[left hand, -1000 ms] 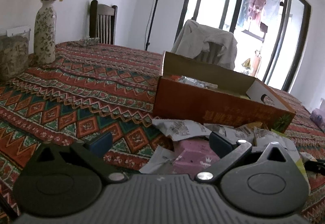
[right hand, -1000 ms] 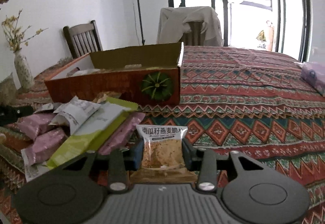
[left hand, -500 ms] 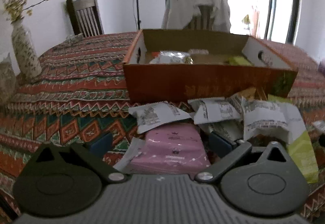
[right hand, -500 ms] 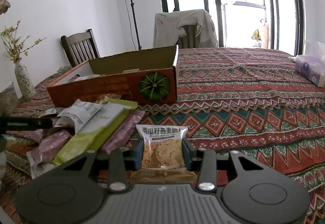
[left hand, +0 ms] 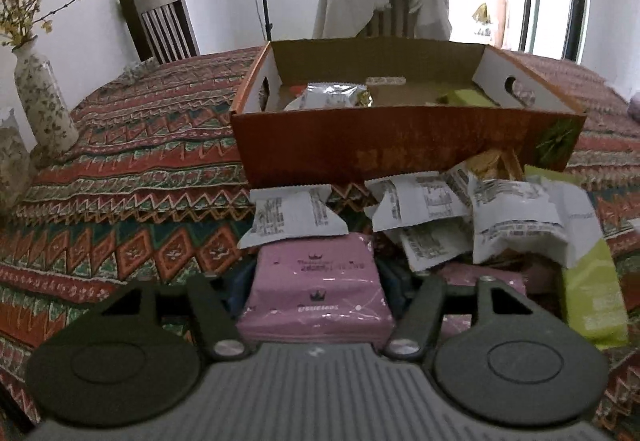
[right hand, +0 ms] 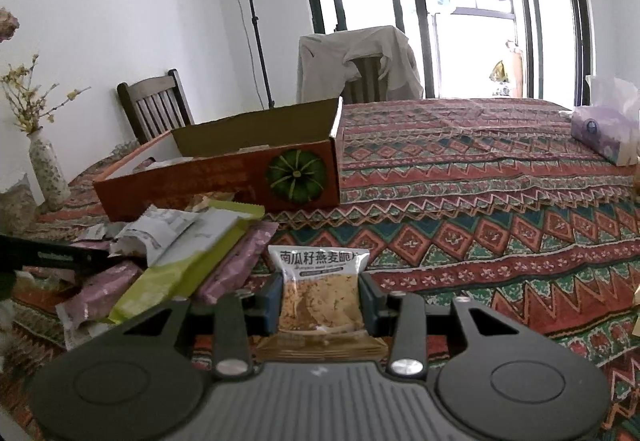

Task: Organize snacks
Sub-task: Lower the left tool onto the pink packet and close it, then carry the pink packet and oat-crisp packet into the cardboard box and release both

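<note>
Two views: left tongs (left hand: pixel 316 281) closing around pink pack (left hand: pixel 316 289); right tongs (right hand: pixel 320 301) clamp oat-crisp packet (right hand: pixel 320 289).

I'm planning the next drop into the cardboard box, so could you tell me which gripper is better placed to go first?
Right. The right gripper already clamps the oat crisp packet, clear of the pile. The left gripper is only closing around the pink packet.

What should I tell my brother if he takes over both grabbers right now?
Left hand-held gripper: jaws closing around the pink snack pack at the pile's near edge.
Right hand-held gripper: shut on a pumpkin-seed oat crisp packet.
Cardboard box: already holds a few snacks.
Left to do: box both packs, then the white packets and green pack lying in front of it.
</note>
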`<state>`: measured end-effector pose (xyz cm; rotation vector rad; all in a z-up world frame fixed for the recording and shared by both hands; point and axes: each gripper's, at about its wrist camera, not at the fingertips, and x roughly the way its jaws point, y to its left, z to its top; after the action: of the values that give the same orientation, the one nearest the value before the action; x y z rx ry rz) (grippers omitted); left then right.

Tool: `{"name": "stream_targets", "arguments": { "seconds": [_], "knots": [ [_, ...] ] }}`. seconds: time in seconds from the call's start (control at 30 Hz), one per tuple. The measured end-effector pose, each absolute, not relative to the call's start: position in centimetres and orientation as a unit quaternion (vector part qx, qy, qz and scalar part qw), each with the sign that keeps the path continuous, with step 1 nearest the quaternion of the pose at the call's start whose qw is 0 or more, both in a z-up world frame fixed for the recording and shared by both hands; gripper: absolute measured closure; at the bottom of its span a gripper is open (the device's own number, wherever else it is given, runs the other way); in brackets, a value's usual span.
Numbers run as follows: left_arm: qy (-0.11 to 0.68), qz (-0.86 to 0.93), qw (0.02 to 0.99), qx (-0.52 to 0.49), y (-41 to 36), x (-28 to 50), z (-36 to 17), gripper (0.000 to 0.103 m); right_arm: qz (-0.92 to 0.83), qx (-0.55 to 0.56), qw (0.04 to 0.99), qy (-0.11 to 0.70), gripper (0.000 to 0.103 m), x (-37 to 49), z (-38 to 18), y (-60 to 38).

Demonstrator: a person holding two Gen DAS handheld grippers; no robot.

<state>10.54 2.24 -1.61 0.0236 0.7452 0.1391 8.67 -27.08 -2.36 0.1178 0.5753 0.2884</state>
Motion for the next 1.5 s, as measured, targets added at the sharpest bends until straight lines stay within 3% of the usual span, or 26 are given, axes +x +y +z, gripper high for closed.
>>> {"name": "stream_targets", "arguments": {
  "seconds": [0.6,1.1,1.5],
  "knots": [
    [0.288,0.041,0.956,-0.031,2.6,5.6,2.6,0.039,0.143,0.057,0.958,0.24,0.064,8.6,-0.3,-26.9],
    [0.249,0.029,0.966,-0.07,1.3,12.3,6.2,0.039,0.147,0.057,0.967,0.201,0.064,15.9,4.8,-24.4],
    [0.244,0.046,0.962,-0.113,0.9,21.1,5.9,0.039,0.149,0.085,0.96,0.219,0.064,24.4,4.9,-21.4]
  ]
}}
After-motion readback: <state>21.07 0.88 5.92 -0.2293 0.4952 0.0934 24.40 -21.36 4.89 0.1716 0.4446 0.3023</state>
